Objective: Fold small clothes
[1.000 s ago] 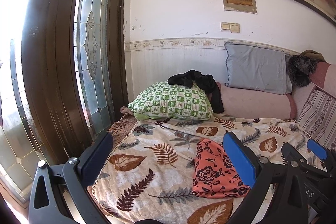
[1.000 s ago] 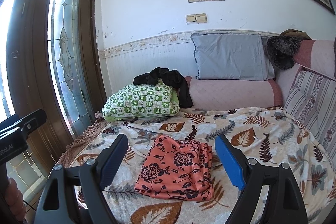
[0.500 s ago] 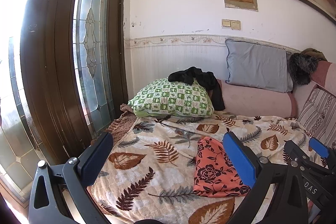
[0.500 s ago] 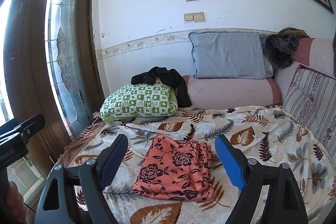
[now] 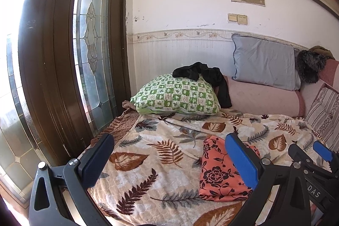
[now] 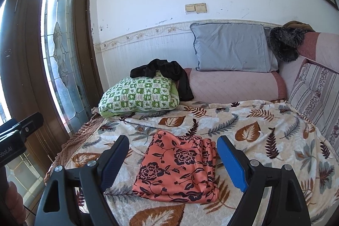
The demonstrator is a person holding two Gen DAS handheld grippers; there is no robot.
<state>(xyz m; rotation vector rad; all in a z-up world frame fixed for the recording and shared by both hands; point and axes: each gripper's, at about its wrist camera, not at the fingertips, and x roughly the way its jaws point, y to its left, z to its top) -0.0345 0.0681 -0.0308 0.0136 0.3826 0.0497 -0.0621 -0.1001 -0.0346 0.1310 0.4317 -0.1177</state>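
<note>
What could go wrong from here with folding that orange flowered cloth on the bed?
The orange flowered cloth already lies in stacked layers with loose edges on its right side; tongs closing on only the top layers could pull the stack apart. The leaf-print blanket beneath is plush and wrinkled, so the open right tongs might pinch it together with the cloth. The left tongs hang open over bare blanket, left of the cloth.

Both claws wide, nothing gripped

Left claw (image 5: 169, 162) jaws spread apart, tilted slightly down, empty. Right claw (image 6: 172, 162) same: jaws wide, tilted slightly down, pads touching nothing. Right claw sits just right of left one; a hand (image 6: 11, 202) shows at near left, gripping the left handle.
</note>
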